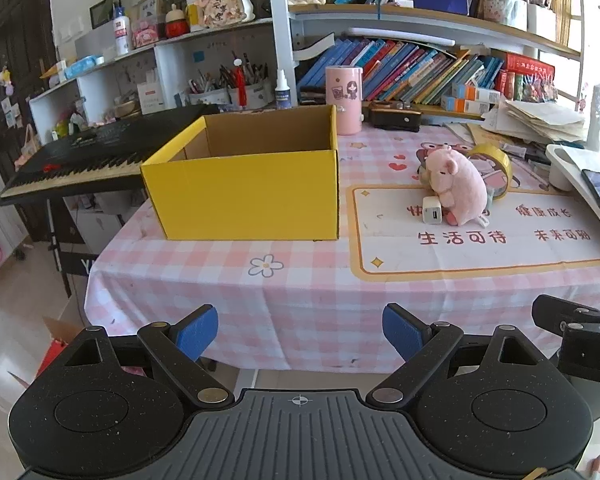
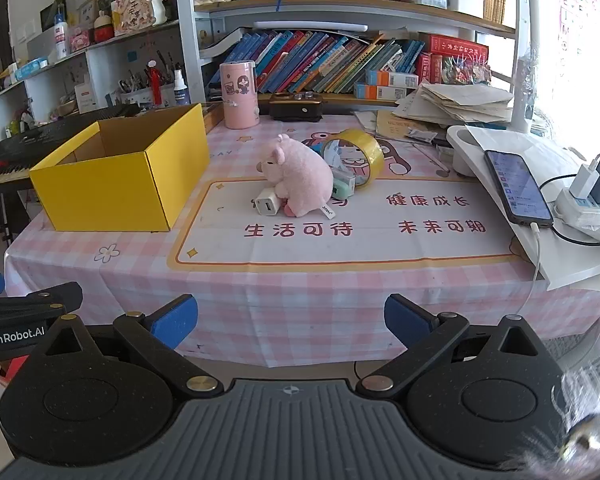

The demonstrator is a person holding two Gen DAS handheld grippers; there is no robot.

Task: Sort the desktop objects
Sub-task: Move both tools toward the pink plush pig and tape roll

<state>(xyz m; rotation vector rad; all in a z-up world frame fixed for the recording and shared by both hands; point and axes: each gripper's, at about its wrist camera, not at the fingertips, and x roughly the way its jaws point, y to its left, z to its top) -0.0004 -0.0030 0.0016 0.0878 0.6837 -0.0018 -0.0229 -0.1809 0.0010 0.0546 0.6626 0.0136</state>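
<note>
A black keyboard [image 1: 80, 160] stands left of the table; leaning books [image 2: 320, 62] fill the shelf behind.

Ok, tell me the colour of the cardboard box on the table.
Bright yellow outside, plain brown cardboard inside: the box shows best in the left wrist view.

both wrist views look forward and slightly down from just off the table's [image 1: 300, 280] near edge, left beside right, sharing the yellow box [image 1: 244, 196] and pink plush [image 2: 300, 178].
</note>
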